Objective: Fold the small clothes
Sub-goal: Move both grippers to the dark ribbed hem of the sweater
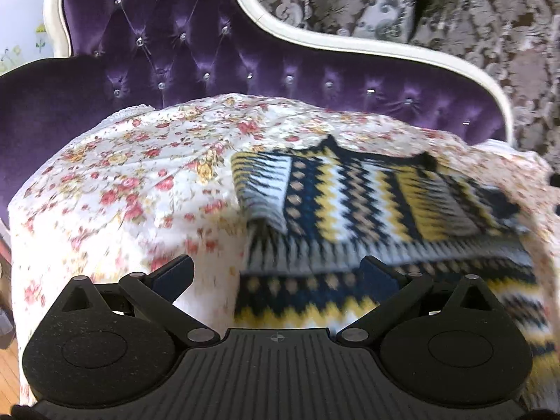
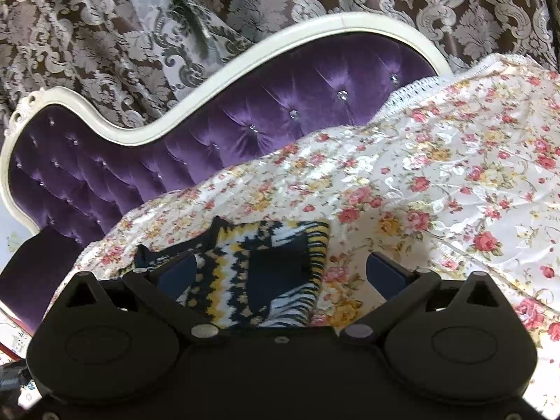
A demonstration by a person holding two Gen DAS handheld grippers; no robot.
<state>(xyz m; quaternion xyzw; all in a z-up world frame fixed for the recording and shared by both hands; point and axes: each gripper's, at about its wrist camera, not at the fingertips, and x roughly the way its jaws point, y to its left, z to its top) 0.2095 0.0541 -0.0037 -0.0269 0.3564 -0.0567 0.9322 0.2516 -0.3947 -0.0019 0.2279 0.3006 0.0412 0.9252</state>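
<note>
- My left gripper (image 1: 276, 269) has its jaws spread wide and pinches nothing; it hangs over the near edge of the knitted garment (image 1: 367, 203), one finger above the floral cover (image 1: 122, 175) and the other above the knit.
- I count one garment — a zigzag knit in navy, yellow and white. It lies on the floral cover, right of centre in the left wrist view, already partly folded by the look of the layer doubled over its near part, though motion blur keeps me from reading the layers exactly.
- The cover is draped over a purple tufted sofa (image 1: 175, 52) with a cream frame; one sofa, one cover, and patterned curtains (image 1: 455, 17) behind.
- My right gripper (image 2: 280, 269) is also spread and empty, with the garment showing between and just beyond its fingers, toward its left one.
- I judge we are between folds — both grippers free, neither on the cloth.
- The next move, as I see it, calls for bringing each gripper down onto an edge or corner, closing on a single layer, then carrying it across evenly so the knit does not bunch.
</note>
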